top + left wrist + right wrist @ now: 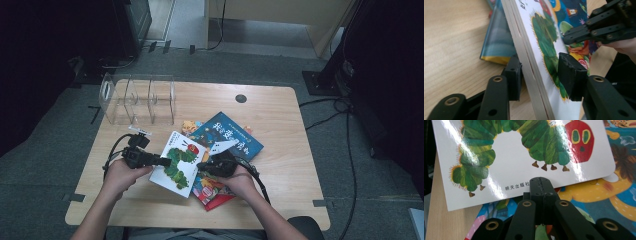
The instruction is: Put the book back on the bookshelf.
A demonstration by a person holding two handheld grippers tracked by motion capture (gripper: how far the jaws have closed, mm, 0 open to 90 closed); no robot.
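A white board book with a green caterpillar lies tilted on a pile of picture books at the table's middle. My left gripper holds its left edge: in the left gripper view the thick page block stands between the two pads, which press on it from both sides. My right gripper is shut with nothing in it, its joined tips at the book's lower edge. That gripper also appears in the left gripper view, beside the cover.
Under the caterpillar book lie a dark blue picture book and a red, colourful one. A clear acrylic divider rack stands at the wooden table's back left. Cables trail from both grippers.
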